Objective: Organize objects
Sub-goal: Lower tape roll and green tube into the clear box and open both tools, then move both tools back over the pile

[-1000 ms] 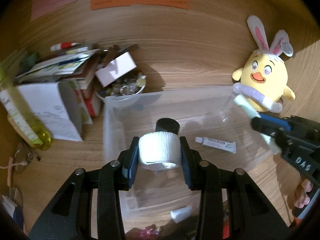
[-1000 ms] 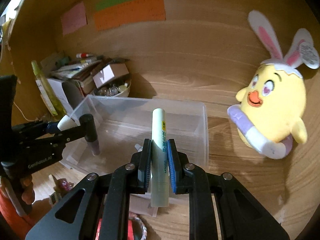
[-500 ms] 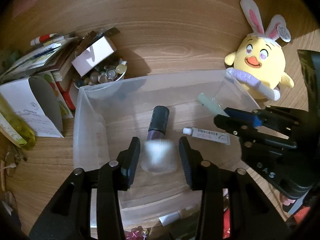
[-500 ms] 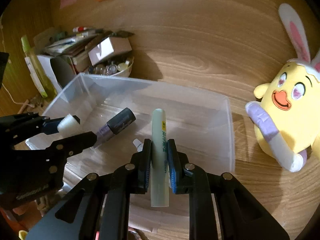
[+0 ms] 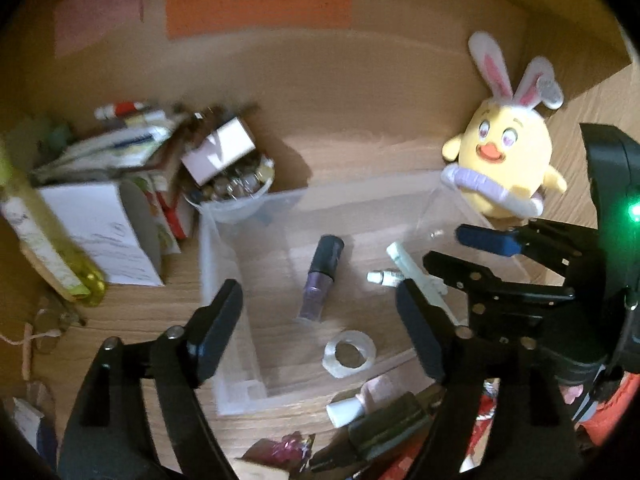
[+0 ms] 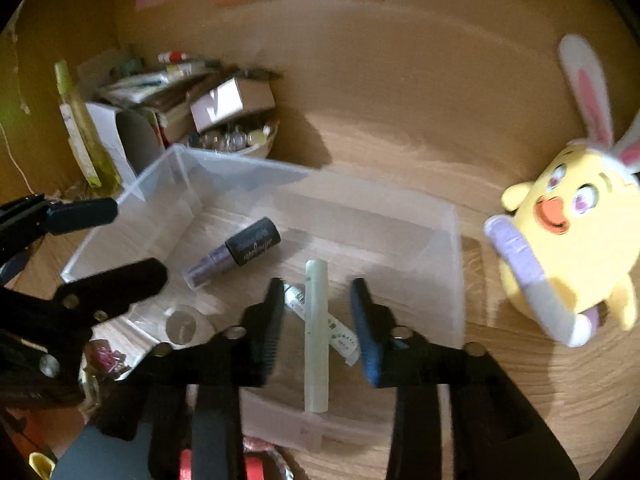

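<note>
A clear plastic bin [image 5: 208, 256] [image 6: 456, 280] sits on the wooden desk. In it lie a purple bottle with a black cap [image 5: 322, 280] [image 6: 236, 256], a white tape roll [image 5: 349, 354] [image 6: 182, 326], a small white tube [image 5: 384, 277] [image 6: 340, 332] and a pale green tube [image 5: 416, 276] [image 6: 316, 336]. My left gripper [image 5: 320, 328] is open and empty above the bin. My right gripper [image 6: 318, 316] is open above the pale green tube, which lies loose between its fingers.
A yellow bunny-eared chick plush [image 5: 504, 168] [image 6: 568, 232] stands right of the bin. A bowl of small items [image 5: 236, 188], boxes and papers [image 5: 100, 216] and a yellow-green bottle [image 5: 48, 248] crowd the left. Loose clutter [image 5: 360, 420] lies in front of the bin.
My left gripper opened and the tape roll dropped into the bin. My right gripper opened and the pale green tube now lies in the bin.
</note>
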`<state>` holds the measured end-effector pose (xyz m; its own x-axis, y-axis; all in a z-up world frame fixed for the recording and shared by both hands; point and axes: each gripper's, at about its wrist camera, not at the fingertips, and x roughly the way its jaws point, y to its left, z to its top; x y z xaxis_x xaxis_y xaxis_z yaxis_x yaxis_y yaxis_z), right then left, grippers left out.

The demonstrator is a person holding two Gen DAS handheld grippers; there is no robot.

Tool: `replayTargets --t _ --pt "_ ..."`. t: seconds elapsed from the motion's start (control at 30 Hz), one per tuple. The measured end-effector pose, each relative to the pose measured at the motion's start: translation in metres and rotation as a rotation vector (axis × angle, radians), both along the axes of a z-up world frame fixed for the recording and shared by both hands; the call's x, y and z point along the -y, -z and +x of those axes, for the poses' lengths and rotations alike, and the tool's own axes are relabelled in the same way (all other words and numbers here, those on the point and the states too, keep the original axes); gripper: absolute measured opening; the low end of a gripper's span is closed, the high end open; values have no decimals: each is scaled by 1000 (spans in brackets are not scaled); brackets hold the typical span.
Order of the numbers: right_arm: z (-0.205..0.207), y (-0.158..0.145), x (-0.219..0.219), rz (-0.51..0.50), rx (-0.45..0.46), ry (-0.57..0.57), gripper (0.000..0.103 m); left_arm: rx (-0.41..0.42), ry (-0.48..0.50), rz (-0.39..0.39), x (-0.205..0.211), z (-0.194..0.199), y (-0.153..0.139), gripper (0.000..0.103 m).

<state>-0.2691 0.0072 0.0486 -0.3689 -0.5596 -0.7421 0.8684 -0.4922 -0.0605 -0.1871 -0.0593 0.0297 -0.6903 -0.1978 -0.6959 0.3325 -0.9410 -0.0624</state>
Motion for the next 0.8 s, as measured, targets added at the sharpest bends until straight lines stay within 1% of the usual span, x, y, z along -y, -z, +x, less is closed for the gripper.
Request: replayTargets --t 0.03,0.13,0.27,0.33,0.4,0.53,0.63,0.8 --pt "2 -4 -3 -12 -8 1 41 -13 -4 -8 -1 5 -4 90" --pt "10 -17 -19 -54 -23 4 49 -49 -16 -38 -3 25 -18 95" --pt "25 -30 -40 -106 -35 -8 57 -72 -23 -63 -7 47 -27 98" --pt "32 -34 -49 -121 -32 -12 66 -70 -27 -74 -9 58 -27 99" --pt "40 -35 -57 -136 -32 -15 68 -63 -30 -80 -10 67 -23 99" --pt "55 -30 -71 -138 -36 -20 70 -28 -30 -67 -13 82 -8 99" --pt "63 -21 -79 -129 -20 -22 71 -5 -35 -64 -15 92 4 99" --pt "71 2 -91 -85 13 -16 71 28 -40 -49 -21 105 24 99"
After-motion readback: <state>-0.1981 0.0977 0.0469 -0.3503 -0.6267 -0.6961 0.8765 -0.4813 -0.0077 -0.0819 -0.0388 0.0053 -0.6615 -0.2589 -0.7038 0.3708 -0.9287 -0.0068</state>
